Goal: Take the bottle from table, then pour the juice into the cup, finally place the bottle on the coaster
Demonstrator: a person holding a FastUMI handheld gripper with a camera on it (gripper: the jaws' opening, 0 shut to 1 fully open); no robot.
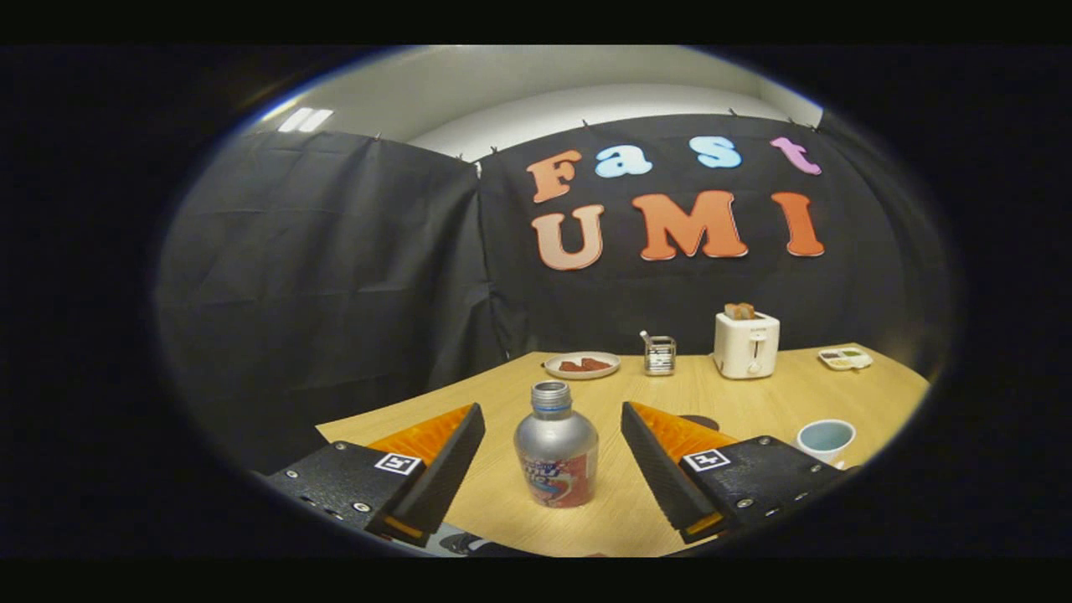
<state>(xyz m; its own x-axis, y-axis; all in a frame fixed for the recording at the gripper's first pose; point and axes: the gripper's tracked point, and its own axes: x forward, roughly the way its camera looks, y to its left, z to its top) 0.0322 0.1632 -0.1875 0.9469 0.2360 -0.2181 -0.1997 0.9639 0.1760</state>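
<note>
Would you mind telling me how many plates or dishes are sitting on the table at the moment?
2. A round plate holding red pieces sits at the table's far edge, left of the toaster; a small compartment dish sits right of the toaster. The open hand-held gripper may hide others.

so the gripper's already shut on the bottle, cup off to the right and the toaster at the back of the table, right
Not quite: the gripper is open, not shut on the bottle. In the gripper view the bottle stands upright on the table between the two fingers, with a gap on each side. The rest holds: the cup sits off to the right and the toaster stands at the back.
</note>
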